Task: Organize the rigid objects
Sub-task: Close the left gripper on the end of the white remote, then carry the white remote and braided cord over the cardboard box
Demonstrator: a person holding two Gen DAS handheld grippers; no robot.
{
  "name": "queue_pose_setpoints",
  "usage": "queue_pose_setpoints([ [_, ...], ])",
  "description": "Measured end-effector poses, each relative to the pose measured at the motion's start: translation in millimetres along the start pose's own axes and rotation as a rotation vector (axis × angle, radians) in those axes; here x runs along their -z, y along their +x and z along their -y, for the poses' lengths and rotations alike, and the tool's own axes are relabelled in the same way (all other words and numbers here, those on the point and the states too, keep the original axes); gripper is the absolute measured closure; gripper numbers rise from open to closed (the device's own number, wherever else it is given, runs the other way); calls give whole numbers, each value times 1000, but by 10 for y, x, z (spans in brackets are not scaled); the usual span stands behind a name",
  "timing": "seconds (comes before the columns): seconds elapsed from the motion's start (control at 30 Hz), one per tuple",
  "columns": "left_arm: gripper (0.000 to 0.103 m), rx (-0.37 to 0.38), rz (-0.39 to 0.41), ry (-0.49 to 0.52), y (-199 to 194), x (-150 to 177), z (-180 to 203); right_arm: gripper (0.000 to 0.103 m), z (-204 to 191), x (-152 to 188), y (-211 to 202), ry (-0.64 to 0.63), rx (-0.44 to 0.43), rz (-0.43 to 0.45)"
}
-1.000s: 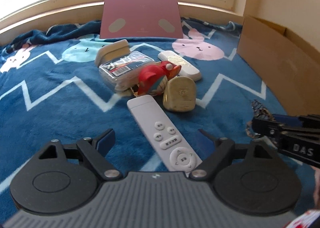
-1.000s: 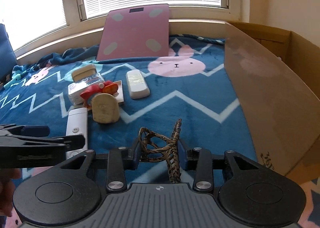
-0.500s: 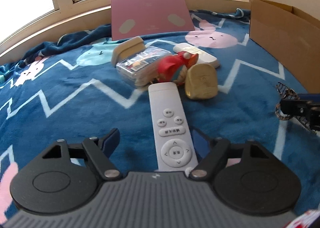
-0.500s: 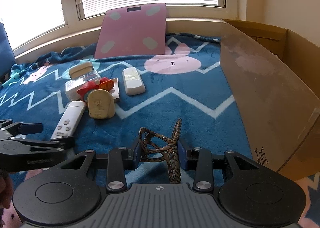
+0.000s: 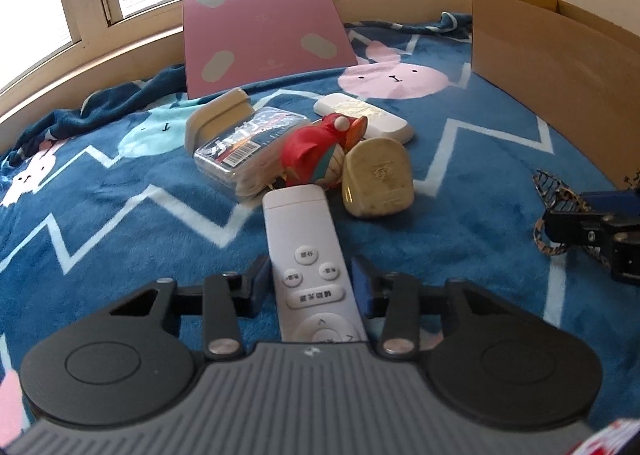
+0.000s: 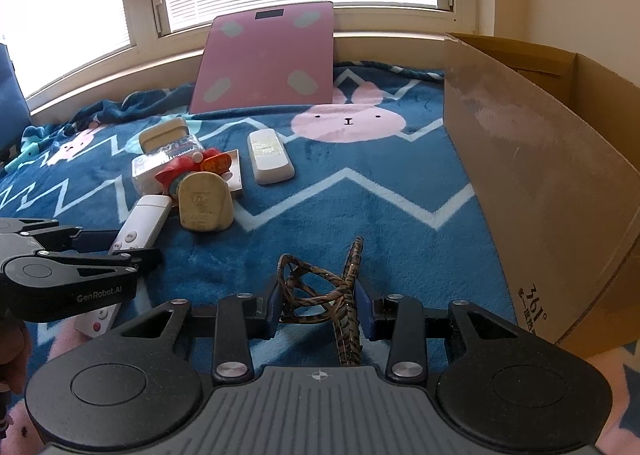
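A white remote [image 5: 304, 231] lies on the blue blanket [image 5: 120, 191], pointing away from me. My left gripper [image 5: 311, 275] is closing its jaws on the remote's lower half, and both blue pads touch its sides. The right wrist view shows that gripper [image 6: 120, 247] at the left, over the remote [image 6: 142, 221]. My right gripper [image 6: 318, 303] is shut on a brown patterned hair clip [image 6: 320, 287], held just above the blanket. In the left wrist view the right gripper [image 5: 588, 227] and the clip [image 5: 552, 187] sit at the right edge.
Past the remote lie a beige plug-like block [image 5: 378, 183], a red toy [image 5: 316, 151], a clear packet [image 5: 248, 151], a beige case [image 5: 220, 117] and a white bar [image 5: 364, 117]. A pink scale [image 5: 264, 27] leans on the window ledge. An open cardboard box [image 6: 540, 175] stands at the right.
The left gripper rolled to line up with the remote and its wide-open jaws came in onto the remote's sides. The right gripper kept still with the clip.
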State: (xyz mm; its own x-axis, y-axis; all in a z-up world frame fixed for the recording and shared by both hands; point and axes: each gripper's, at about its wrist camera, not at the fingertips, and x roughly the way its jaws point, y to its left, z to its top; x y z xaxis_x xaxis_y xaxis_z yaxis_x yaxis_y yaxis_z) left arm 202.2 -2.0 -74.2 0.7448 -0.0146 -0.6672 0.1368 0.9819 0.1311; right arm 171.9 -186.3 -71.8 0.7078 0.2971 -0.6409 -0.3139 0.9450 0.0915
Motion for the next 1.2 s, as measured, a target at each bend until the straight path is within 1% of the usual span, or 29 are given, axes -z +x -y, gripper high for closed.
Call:
queue_pose_setpoints([
  [0.03,69,4,-5,-3,-8,2,-4,68,-1,0,-3,-1,-1,2],
  [0.23,70,37,-29,-32,-133,54,-69,68,-32,5,-62,-1,-10,11],
  [0.53,70,68,-27,-53,-420,131,-94,68,-124,-6,-272,4,-27,39],
  [0.73,70,92,-11,-67,-633,50,-59,68,-147,-31,-519,5,-26,64],
  [1.2,70,152,53,-65,-1165,-258,138,68,-33,-169,-1117,21,33,122],
])
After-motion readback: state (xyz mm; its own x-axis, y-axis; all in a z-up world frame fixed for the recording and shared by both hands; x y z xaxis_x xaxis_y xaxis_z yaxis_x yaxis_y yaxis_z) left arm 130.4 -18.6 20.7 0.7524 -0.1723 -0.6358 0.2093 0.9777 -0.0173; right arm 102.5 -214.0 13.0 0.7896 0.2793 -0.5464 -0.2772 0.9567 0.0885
